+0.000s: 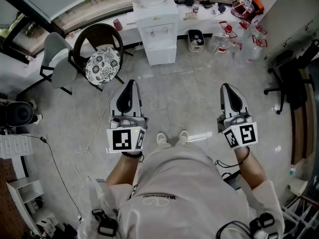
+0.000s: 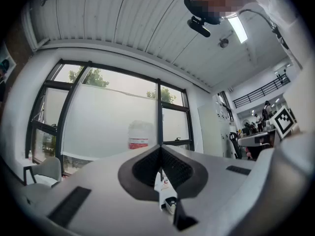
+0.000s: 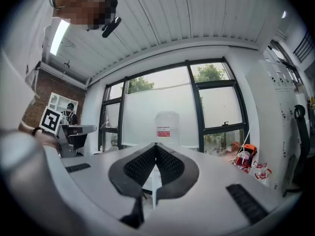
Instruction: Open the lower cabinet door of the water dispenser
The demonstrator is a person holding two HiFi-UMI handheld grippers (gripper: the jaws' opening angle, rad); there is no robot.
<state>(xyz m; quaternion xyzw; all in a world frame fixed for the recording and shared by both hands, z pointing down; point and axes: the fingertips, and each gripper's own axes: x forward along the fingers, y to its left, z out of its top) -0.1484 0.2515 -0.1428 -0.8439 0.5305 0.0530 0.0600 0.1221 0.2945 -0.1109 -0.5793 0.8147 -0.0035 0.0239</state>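
Note:
The white water dispenser (image 1: 158, 30) stands against the far wall with a big bottle on top. Its lower cabinet door (image 1: 163, 54) is closed. My left gripper (image 1: 130, 83) and right gripper (image 1: 225, 86) hang side by side over the floor, well short of the dispenser and pointing toward it. Both are shut with nothing between the jaws. In the left gripper view the jaws (image 2: 160, 147) meet, and the bottle (image 2: 139, 134) shows above them. The right gripper view shows its closed jaws (image 3: 156, 145) under the same bottle (image 3: 167, 127).
A dark chair with a floral cushion (image 1: 102, 63) and a grey chair (image 1: 57, 59) stand left of the dispenser. A small bin (image 1: 196, 40) and several bottles (image 1: 224, 44) sit to its right. A black office chair (image 1: 289, 83) is far right. A white cable (image 1: 94, 133) lies on the floor.

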